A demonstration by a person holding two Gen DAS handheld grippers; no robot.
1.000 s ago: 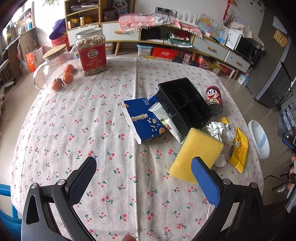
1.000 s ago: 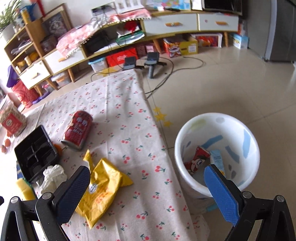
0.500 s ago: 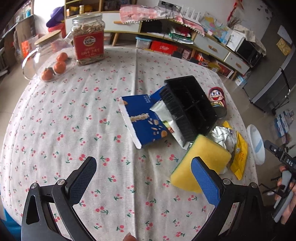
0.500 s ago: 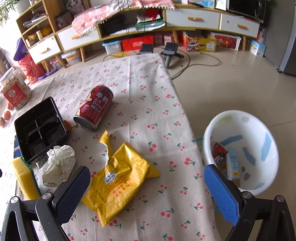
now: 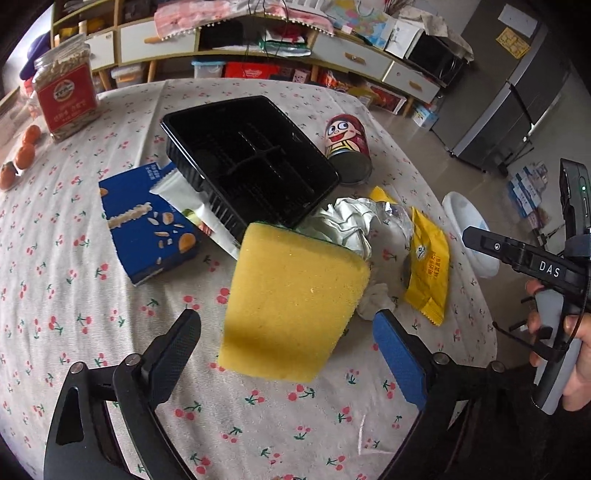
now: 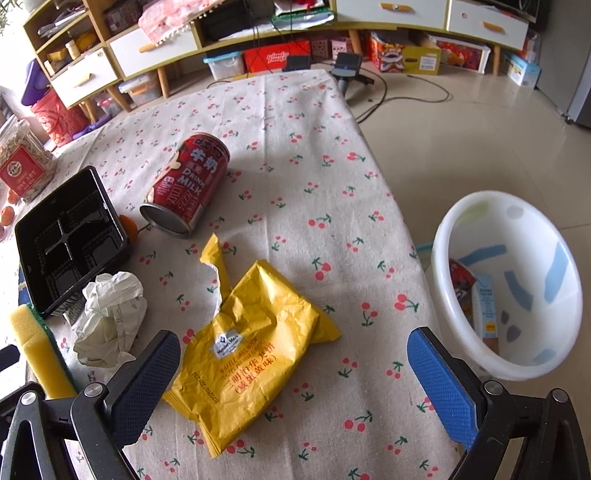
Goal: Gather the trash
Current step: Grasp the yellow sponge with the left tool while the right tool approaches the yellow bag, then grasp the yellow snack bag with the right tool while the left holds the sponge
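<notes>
My left gripper [image 5: 288,350] is open, its jaws spread either side of a yellow sponge [image 5: 291,306] on the cherry-print tablecloth. Behind the sponge lie a black plastic tray [image 5: 251,158], a blue snack box [image 5: 147,225], crumpled foil and paper [image 5: 347,225], a yellow wrapper [image 5: 428,266] and a red milk can [image 5: 347,147]. My right gripper [image 6: 295,373] is open, just above the yellow wrapper [image 6: 251,350]. The red can [image 6: 188,184], crumpled paper [image 6: 110,317] and tray [image 6: 66,240] lie left of it. A white trash bin [image 6: 517,280] stands on the floor to the right.
A jar with a red label [image 5: 64,96] and oranges [image 5: 26,155] stand at the far left of the table. The table edge [image 6: 402,221] runs beside the bin, which holds a few wrappers. Shelving and drawers [image 6: 258,33] line the far wall.
Both grippers have moved forward and lower. The left one closed in on the sponge, the right one swung left from the bin to above the yellow wrapper. Both stay open.
</notes>
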